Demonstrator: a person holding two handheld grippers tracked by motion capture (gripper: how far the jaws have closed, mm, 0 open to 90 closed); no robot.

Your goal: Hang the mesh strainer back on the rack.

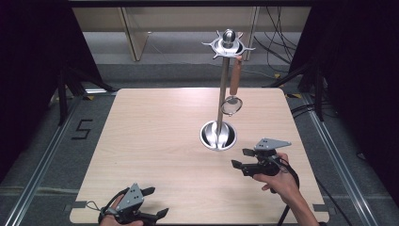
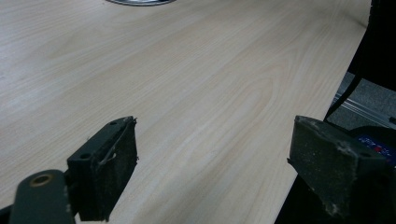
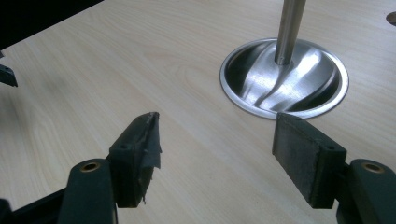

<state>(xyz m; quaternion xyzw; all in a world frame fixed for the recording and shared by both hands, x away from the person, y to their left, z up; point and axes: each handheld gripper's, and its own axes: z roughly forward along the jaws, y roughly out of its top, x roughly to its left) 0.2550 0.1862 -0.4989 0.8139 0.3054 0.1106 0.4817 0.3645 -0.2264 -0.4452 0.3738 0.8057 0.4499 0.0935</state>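
Right gripper [image 1: 241, 158] spread wide, empty, just right of stand base [image 1: 218, 135]. Strainer [image 1: 232, 104] hangs from stand top, well beyond fingers; long axis vertical, wooden handle up, mesh bowl down. Left gripper [image 1: 156, 202] spread, empty, well left of base.

I see a pale wood-grain desk [image 1: 155, 141]. At its two o'clock stands a shiny silver rack [image 1: 221, 99], where a strainer [image 1: 232, 104] with a reddish-brown wooden handle hangs. Both my tools, left tool [image 1: 153, 202] and right tool [image 1: 241, 158], are black with grey plates.
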